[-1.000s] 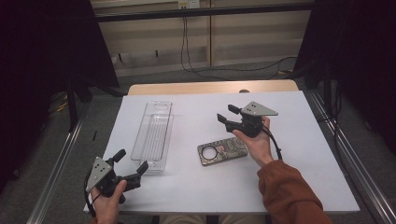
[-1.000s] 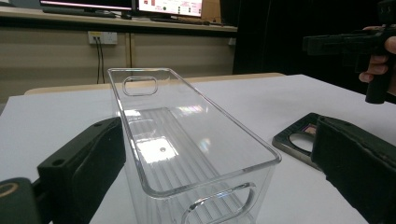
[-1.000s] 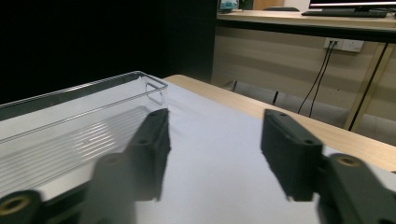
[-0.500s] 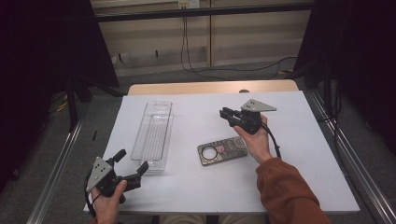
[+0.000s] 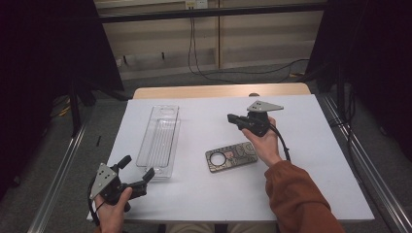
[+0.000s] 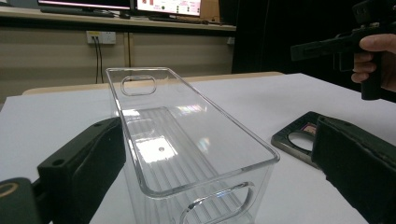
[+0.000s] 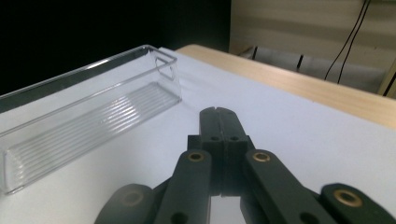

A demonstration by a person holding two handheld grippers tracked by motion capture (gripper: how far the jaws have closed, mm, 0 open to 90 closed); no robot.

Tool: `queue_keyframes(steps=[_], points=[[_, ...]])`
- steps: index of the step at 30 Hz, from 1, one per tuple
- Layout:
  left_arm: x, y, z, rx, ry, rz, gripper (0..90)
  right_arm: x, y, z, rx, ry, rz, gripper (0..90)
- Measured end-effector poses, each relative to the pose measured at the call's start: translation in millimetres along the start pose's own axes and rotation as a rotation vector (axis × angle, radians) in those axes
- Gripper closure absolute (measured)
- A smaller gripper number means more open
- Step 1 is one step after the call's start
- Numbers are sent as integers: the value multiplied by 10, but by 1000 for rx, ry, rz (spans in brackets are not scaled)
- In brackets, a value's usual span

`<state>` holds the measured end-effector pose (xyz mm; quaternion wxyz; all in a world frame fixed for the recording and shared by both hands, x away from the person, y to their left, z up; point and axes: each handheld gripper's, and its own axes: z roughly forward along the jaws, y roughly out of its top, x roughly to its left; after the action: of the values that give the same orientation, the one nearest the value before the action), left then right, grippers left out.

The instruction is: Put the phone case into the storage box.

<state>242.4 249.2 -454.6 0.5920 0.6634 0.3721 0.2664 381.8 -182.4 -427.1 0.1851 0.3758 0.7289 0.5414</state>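
**Kid:** Jaws first! Why are the ones on the right gripper [image 5: 235, 118] squeezed together?

**Helper:** They have just been closing, and now the two black jaws touch each other. Nothing is between them. That gripper hangs in the air above the white table [image 5: 204, 194], so I think it is just getting ready.

**Kid:** And the left gripper [image 5: 137, 172]?

**Helper:** Its jaws stand wide open and hold nothing. They point at the near end of the clear plastic bin [image 5: 160, 140]. In the left gripper view the bin [image 6: 187, 140] sits right between the two jaws, but the jaws do not press on it. I think they are open that wide so they can fit around it.

**Kid:** Where is the bin?

**Helper:** It lies on the left part of the table, long way pointing off from the person. It is empty.

**Kid:** What is the small flat thing?

**Helper:** A dark flat gadget with a round window [image 5: 231, 157]. It lies just beside the right hand [image 5: 262, 143], well apart from the bin. I guess it waits there for its turn.
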Motion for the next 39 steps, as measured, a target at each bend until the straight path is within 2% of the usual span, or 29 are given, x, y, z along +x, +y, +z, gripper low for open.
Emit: queue_keyframes(steps=[5,9,16,24,28,31,33,37,39], points=[[2,0,5,1,0,1,32,-31,56,1,97,2,28,900],[3,-1,5,2,1,1,32,-66,92,6,175,-5,31,900],[2,-1,5,2,1,1,33,-142,107,30,261,4,55,900],[2,-2,5,2,3,-1,33,-179,128,109,372,-9,61,900],[1,-5,6,0,7,-13,32,-209,135,170,449,-11,71,900],[1,-4,4,4,11,-6,33,-232,124,219,505,-5,72,900],[0,-4,6,5,10,-5,33,-237,123,238,561,-17,82,900],[-2,-6,6,6,13,-8,33,-277,108,295,617,-7,76,900],[0,-5,9,8,2,-6,33,-287,100,325,648,-16,70,900]])
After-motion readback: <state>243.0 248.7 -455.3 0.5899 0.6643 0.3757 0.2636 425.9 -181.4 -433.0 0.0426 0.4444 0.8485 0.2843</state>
